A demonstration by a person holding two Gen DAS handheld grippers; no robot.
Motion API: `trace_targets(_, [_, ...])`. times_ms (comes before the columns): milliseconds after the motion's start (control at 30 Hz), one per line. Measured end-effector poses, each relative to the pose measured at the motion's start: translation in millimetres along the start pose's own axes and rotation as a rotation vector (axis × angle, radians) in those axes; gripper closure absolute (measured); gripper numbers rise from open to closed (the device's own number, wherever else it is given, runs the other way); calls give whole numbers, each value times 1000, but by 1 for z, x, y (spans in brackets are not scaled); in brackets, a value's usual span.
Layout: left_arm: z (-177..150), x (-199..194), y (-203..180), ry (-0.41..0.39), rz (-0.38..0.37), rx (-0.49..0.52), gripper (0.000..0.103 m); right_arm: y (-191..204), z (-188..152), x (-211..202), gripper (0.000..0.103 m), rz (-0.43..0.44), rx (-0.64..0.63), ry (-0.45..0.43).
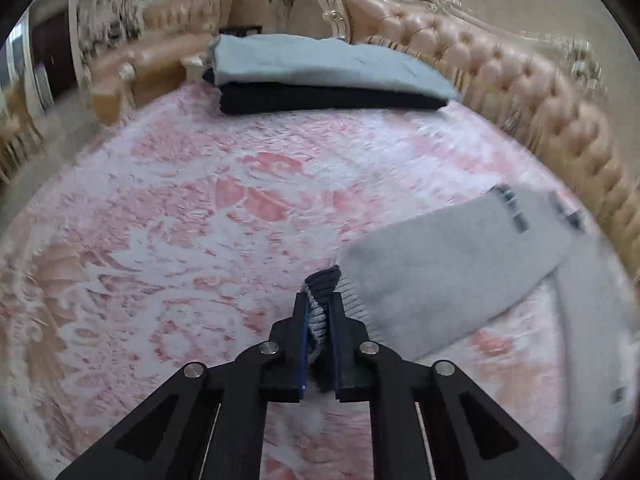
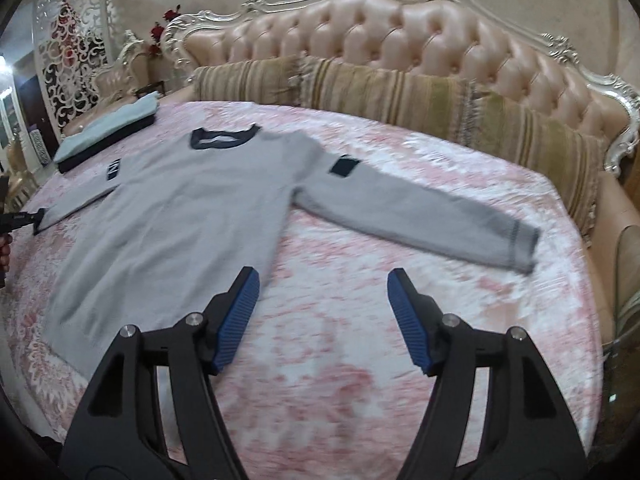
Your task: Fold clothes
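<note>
On the pink bedspread (image 2: 340, 320), left gripper (image 1: 319, 320) pinches the grey sweater's (image 2: 180, 208) cuff (image 1: 326, 280); right gripper (image 2: 322, 320) gapes empty. Fold that sleeve flat across the chest.

Sweater (image 2: 172, 216) flat on bed (image 2: 340, 320), folded stack (image 2: 104, 136) behind-left, cushions (image 2: 400, 92) behind.

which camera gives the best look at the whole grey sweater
The right wrist view: the grey sweater lies spread flat on the pink bedspread, collar and both sleeves showing. The left wrist view shows only one sleeve, its cuff pinched in the left gripper.
</note>
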State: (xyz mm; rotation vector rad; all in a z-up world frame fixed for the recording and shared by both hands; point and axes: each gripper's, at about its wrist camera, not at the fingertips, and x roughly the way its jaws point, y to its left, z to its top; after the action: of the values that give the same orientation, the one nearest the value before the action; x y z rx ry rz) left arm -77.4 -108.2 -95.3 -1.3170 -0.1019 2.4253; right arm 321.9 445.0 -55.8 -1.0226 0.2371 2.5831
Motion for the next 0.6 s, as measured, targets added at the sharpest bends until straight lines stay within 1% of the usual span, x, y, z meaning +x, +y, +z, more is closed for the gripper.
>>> trace_targets(100, [13,-22,-7,-15,-97,-48,95,12,-5,3,33,37,1,-3])
trace_targets(133, [17,-28,-11,-21,-119,-55,95,15,-6,4,32,48,1,-3])
trace_targets(233, [28,-42,-32,-32,-114,-31,95,22,-7,11,30,56,13,7])
trace_targets(300, [34,-44,-48,-15,-115,-22,95,29,-6,15,28,70,14,12])
trace_targets(333, [36,-42,-59,-3,-107,-11,95,33,-6,16,24,78,11,12])
trace_targets(467, [38,-22,-100,34,-74,33,95,49,-3,19,21,95,-5,10])
trace_targets(500, [38,-17,-111,40,-77,40,95,54,-1,20,21,104,-9,10])
trace_targets(600, [41,-6,-154,53,-129,68,95,63,2,20,20,115,-13,-4])
